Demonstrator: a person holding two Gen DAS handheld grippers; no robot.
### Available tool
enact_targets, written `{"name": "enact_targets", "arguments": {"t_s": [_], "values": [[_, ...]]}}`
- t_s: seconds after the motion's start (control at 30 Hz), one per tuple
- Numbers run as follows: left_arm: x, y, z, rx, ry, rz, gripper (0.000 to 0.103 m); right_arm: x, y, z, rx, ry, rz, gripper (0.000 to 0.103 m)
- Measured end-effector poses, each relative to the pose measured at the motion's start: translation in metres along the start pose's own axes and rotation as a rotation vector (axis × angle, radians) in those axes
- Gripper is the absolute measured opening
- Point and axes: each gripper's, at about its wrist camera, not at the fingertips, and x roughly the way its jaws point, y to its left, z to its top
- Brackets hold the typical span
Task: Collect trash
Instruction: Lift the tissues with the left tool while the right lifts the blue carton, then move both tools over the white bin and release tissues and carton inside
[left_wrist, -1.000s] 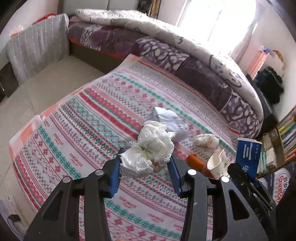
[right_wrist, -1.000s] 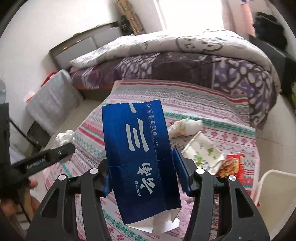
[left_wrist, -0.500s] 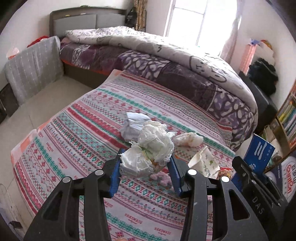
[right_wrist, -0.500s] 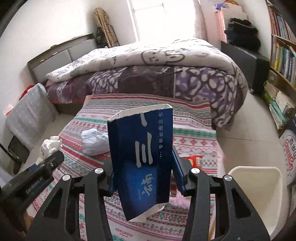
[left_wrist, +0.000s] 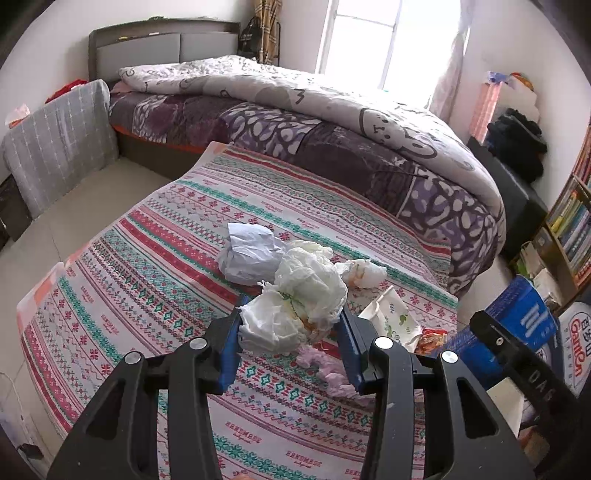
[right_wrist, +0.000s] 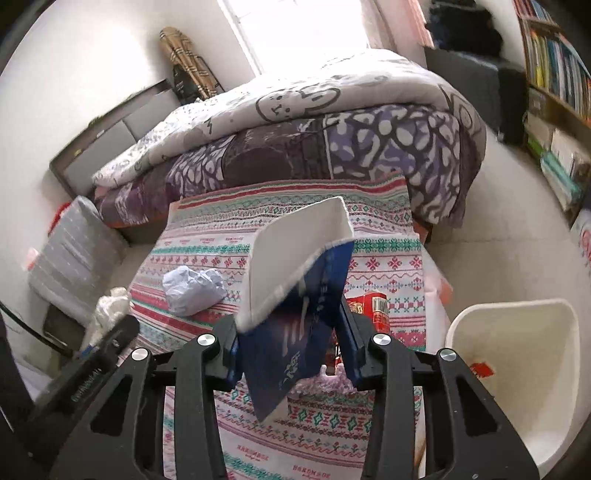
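Observation:
My left gripper (left_wrist: 291, 326) is shut on a crumpled white tissue wad (left_wrist: 306, 291), held above the patterned mat (left_wrist: 147, 295). My right gripper (right_wrist: 291, 343) is shut on a blue carton (right_wrist: 295, 332); its jaws are closing and the box is squashed, its white inside (right_wrist: 295, 258) showing on top. On the mat lie a crumpled pale paper ball (left_wrist: 249, 254), a stained tissue (left_wrist: 364, 273), a flattened printed cup (left_wrist: 391, 319), a red wrapper (right_wrist: 373, 306) and a pink scrap (left_wrist: 325, 369). A white bin (right_wrist: 517, 387) stands on the floor at the right.
A bed with a purple and white quilt (left_wrist: 332, 122) borders the mat's far side. A grey cushion (left_wrist: 55, 147) leans at the left wall. Bookshelves (left_wrist: 572, 229) and a printed sack (left_wrist: 576, 339) line the right side.
The right jaws have squeezed the blue carton, which went from full-faced to folded and tilted. Both views swung round, bringing the white bin into sight. The tissue wad stays gripped.

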Motion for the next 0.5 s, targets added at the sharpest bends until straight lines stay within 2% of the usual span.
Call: {"name": "enact_targets", "arguments": {"t_s": [0.17,0.5], "values": [[-0.001,-0.010,-0.001,0.013,0.000,-0.015,0.045,-0.010,-0.011,0.005,0.023,-0.024,-0.014,0.036],[-0.001,-0.042,-0.010,0.058,0.012,-0.049,0.045,-0.032,-0.031,0.008,-0.016,-0.090,-0.112,0.036]]}}
